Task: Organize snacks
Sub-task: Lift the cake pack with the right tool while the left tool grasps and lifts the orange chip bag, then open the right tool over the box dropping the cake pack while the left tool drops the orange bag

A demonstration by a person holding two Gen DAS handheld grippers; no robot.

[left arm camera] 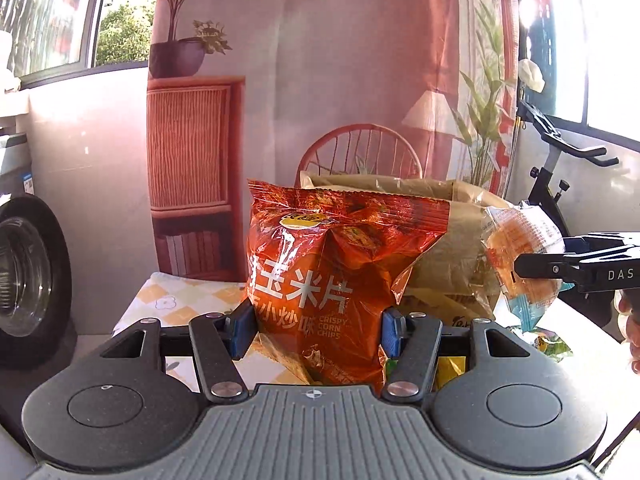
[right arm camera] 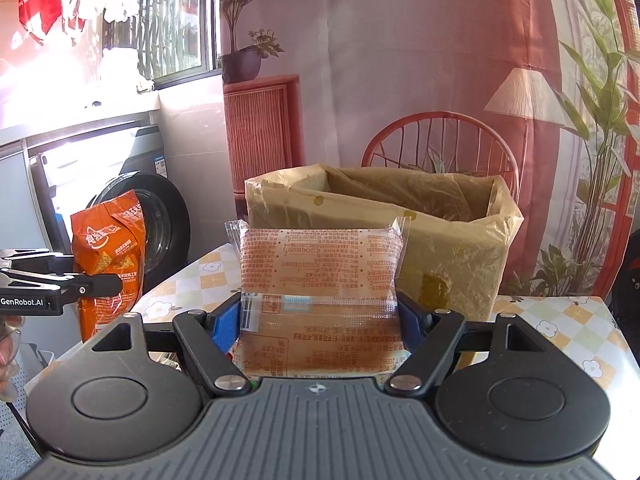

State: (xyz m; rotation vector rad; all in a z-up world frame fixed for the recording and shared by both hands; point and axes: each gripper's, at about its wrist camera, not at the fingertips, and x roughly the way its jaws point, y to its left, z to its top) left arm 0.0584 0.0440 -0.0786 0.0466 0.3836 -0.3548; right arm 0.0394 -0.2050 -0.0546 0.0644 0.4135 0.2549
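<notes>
An orange-red bag of crispy corn chips [left arm camera: 320, 272] stands upright between the blue pads of my left gripper [left arm camera: 316, 330], which is shut on its lower part. The same bag [right arm camera: 110, 256] shows at the left of the right wrist view, held off the table. My right gripper [right arm camera: 320, 326] is shut on a clear-wrapped bread packet [right arm camera: 320, 276] with brown printing; that packet [left arm camera: 516, 256] appears at the right of the left wrist view. Behind both stands an open brown paper bag [right arm camera: 452, 248], its mouth facing up.
The table [right arm camera: 560, 332] has a checked cloth with flowers. More small snack packets [left arm camera: 548, 344] lie on it below the bread. A washing machine [right arm camera: 160, 220] stands at the left, an exercise bike [left arm camera: 560, 152] at the right, and a printed backdrop hangs behind the table.
</notes>
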